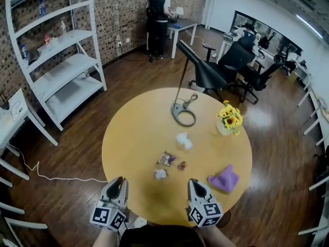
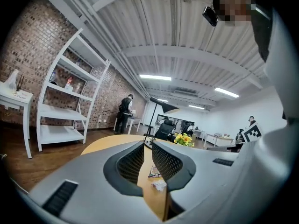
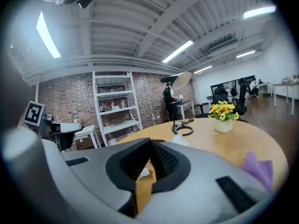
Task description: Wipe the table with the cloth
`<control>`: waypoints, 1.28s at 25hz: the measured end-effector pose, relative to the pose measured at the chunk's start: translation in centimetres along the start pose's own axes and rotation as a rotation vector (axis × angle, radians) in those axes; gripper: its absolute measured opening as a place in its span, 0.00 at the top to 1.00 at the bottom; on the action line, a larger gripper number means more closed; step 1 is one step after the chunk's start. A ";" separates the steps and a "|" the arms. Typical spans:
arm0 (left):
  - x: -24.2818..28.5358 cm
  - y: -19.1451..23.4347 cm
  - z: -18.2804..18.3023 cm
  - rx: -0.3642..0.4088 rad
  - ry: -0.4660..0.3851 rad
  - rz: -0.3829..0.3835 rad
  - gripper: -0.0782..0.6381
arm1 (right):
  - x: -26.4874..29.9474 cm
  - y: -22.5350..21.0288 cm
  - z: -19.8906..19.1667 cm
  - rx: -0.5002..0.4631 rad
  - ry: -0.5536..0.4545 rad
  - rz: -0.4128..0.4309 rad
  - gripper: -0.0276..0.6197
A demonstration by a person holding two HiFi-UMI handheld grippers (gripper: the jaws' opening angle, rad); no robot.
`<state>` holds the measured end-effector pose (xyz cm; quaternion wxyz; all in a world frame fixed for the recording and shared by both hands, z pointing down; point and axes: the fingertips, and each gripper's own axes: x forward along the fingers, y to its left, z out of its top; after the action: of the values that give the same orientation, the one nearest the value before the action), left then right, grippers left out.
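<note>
Cataloguing one round wooden surface (image 1: 139, 133) standing on a dark plank floor (image 1: 77, 153). Noting the purple cloth (image 1: 224, 179) lying crumpled on the near right part of the surface, just right of the right claw (image 1: 193, 181) and touching neither claw; the same cloth (image 3: 259, 169) showing at the lower right of the right gripper view. Recording the right claw (image 3: 149, 141) hovering over the near edge, jaws meeting at the tips, gripping nothing. Recording the left claw (image 1: 119, 180) hanging at the near left edge; in its own view, the left claw (image 2: 147, 143) standing only a thin slit apart, nothing between the jaws, bare wood showing through the gap. Listing small litter lying about the middle: a crumpled white tissue (image 1: 183, 141), a printed wrapper (image 1: 166, 159), a small brown scrap (image 1: 181, 165) just right of it, and a white paper wad (image 1: 160, 174) nearest the claws. Listing farther back a desk lamp (image 1: 183, 115) with a ring base and, to its right, a white pot of yellow flowers (image 1: 230, 120). Noting beyond the surface a white shelf unit (image 1: 56, 55) standing against a brick wall, black office chairs (image 1: 211, 73), and a person (image 1: 158, 17) standing at a small desk, back turned.
</note>
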<state>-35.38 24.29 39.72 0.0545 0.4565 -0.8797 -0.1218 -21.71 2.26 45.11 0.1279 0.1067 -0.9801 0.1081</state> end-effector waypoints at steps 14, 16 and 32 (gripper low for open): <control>0.4 -1.7 2.3 -0.038 -0.050 -0.123 0.89 | -8.9 -4.6 3.4 0.044 -0.157 -0.245 0.95; 0.0 -2.0 2.4 -0.037 -0.053 -0.127 0.89 | -9.4 -4.6 3.8 0.037 -0.170 -0.255 0.95; -0.2 -2.8 2.5 -0.061 -0.054 -0.139 0.89 | -11.3 -5.7 3.6 0.067 -0.165 -0.284 0.95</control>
<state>-33.58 23.36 36.57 0.0360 0.5109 -0.8430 -0.1645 -10.49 -2.00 39.69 0.0576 0.2571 -0.9581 0.1124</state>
